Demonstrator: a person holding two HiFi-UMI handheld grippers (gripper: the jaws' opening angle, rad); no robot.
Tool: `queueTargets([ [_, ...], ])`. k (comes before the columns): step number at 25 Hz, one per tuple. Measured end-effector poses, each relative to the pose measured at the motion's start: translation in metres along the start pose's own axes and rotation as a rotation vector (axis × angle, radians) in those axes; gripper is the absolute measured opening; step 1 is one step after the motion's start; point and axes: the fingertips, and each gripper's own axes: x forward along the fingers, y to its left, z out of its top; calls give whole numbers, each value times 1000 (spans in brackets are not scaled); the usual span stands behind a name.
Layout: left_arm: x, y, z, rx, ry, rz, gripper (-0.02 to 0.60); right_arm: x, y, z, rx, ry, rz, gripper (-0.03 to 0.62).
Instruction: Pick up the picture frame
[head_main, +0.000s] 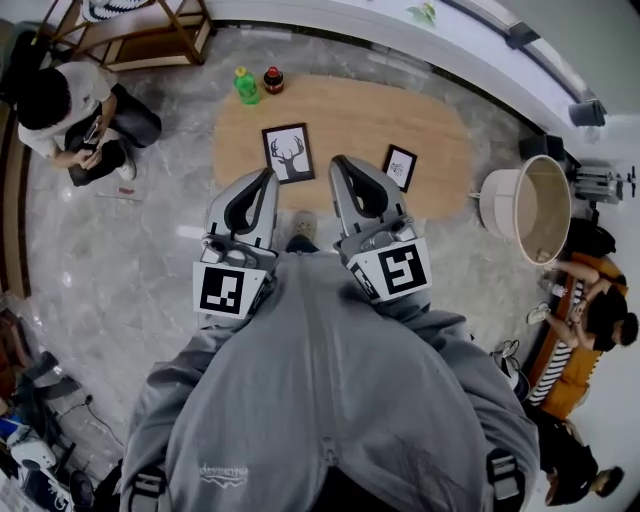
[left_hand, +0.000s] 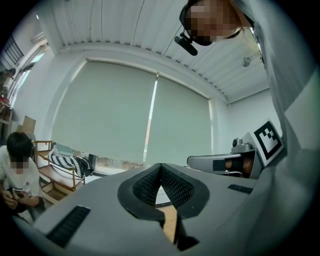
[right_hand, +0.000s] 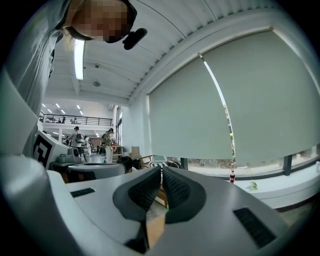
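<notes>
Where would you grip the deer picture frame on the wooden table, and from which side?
Probably its near bottom edge, coming from the person's side: the deer picture frame faces up toward them near the table edge, and its thin black border suits a two-jaw pinch. Flat or propped: unclear.

oval wooden table (head_main: 350, 120): deer picture frame (head_main: 288, 153), smaller frame (head_main: 399, 167), green bottle (head_main: 246, 86), cola bottle (head_main: 273, 80)

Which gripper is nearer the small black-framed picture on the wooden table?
Right. The right gripper is just left of the small picture; the left gripper is farther left.
</notes>
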Motion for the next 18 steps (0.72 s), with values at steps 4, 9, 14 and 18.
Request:
queueTargets([
  [4,-1,2,1,2,-9,24,18,4,0,-3,-6,3,32,34],
  [9,-7,15,1,0,-8,53,18,15,10,-3,-9,0,66,34],
  [14,-8,27,8,-7,2,41,18,25,19,6,-7,-10,63,34],
  [18,-2,35,26,18,-8,8,18,33,21,22,-19,-28,38,34],
])
